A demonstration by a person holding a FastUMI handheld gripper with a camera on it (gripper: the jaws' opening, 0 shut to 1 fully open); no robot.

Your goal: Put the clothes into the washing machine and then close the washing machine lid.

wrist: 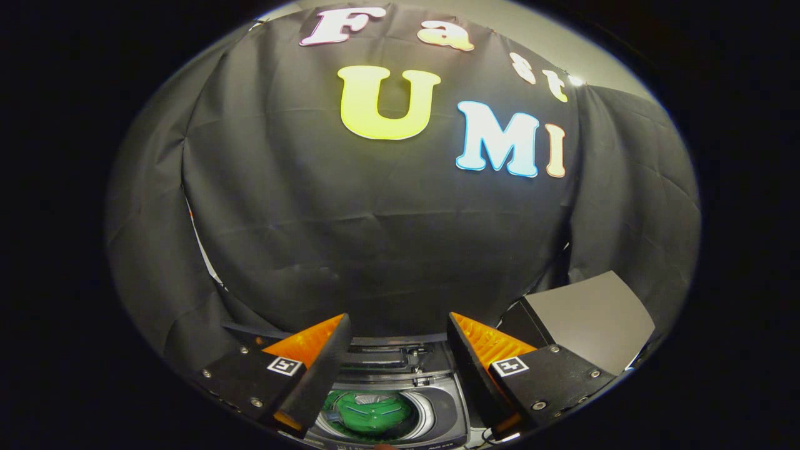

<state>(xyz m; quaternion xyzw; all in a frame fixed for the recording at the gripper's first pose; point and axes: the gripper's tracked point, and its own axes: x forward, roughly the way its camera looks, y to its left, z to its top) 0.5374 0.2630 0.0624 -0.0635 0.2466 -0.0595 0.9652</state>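
Note:
My gripper [398, 328] hangs open above the washing machine [447, 409], with nothing between its fingers. Below the gap between the fingers lies the machine's round drum opening, and a green garment [372, 412] sits inside it. The machine's lid [381, 342] seems to stand raised at the back of the opening, just beyond the fingertips, seen edge-on and dark. The fingers are well above the drum and touch nothing.
A grey box-like surface [590, 315] stands to the right of the machine, past the right finger. The black cloth wall [375, 237] rises close behind the machine and wraps round both sides.

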